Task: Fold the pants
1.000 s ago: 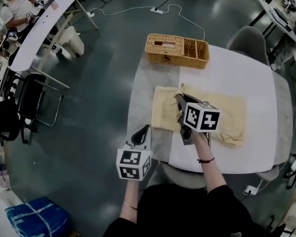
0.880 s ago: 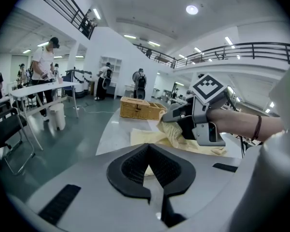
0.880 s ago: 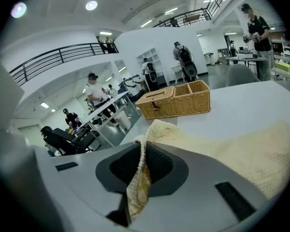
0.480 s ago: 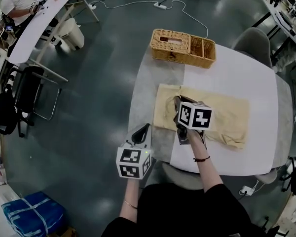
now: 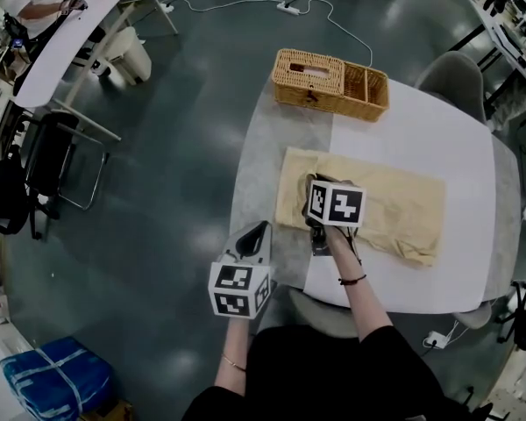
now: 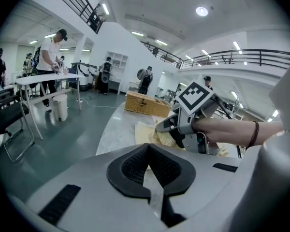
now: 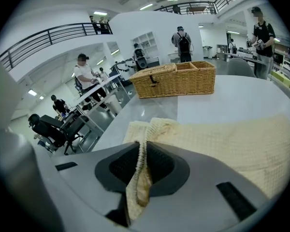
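A black top [image 5: 333, 377] is worn, its sleeves [image 5: 212, 400] ending short of the wrists. A thin dark band [image 5: 351, 281] is worn round the right wrist and a fine pale bracelet [image 5: 231, 365] round the left. The left gripper [image 6: 148, 148] and the right gripper [image 7: 143, 149] are built alike: a smooth grey moulded body is fitted with black ribbed pads [image 6: 130, 166] at the jaws, and narrow black slots [image 6: 60, 204] are set into the grey shell on either side. Each is topped by a white cube [image 5: 238, 289] printed with black square markers, the right one's cube [image 5: 335, 203] showing two such faces.
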A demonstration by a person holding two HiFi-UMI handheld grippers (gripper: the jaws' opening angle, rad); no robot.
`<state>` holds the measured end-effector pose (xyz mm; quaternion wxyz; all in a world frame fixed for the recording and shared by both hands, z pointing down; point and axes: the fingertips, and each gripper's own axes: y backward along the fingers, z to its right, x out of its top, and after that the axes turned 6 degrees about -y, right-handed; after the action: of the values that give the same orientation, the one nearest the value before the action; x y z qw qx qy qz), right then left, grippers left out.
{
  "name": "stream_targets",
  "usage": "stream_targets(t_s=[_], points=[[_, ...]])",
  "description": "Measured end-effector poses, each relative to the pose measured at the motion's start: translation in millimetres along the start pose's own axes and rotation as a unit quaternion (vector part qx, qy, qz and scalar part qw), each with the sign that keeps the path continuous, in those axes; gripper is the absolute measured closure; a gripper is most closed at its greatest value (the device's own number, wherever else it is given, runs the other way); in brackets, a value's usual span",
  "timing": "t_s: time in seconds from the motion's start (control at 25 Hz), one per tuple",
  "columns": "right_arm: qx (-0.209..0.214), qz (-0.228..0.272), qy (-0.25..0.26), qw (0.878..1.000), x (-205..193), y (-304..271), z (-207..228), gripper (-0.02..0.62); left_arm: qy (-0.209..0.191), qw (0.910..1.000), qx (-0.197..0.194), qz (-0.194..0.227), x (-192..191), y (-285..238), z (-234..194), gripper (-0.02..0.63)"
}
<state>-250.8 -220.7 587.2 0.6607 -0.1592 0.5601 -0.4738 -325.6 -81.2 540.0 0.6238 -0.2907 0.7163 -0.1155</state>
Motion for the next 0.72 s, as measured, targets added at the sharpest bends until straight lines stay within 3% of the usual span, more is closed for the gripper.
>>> stream_targets(t_s=[0.48, 0.56, 0.64, 0.72], points=[[-0.003, -0.016, 0.007, 1.000, -12.0, -8.9, -2.1, 0.558, 0.006, 1.0000, 0.001, -0.001, -4.0, 0.0, -2.2, 0.598], [0.008, -0.019, 0.008, 1.000, -12.9, -9.2, -4.0, 0.543, 0.005, 1.0000, 0.000, -0.001, -3.0, -0.6, -1.3, 0.598], [0.021, -0.021, 0.006, 1.000, -14.7, -9.0, -7.9, 0.484, 0.005, 1.0000, 0.000, 0.000, -1.9, -0.4, -0.6, 0.598], [0.023, -0.018, 0.007, 1.000, -15.1, -9.1, -10.2, 0.478, 0.004, 1.0000, -0.001, 0.002, -0.3, 0.0, -1.2, 0.598]])
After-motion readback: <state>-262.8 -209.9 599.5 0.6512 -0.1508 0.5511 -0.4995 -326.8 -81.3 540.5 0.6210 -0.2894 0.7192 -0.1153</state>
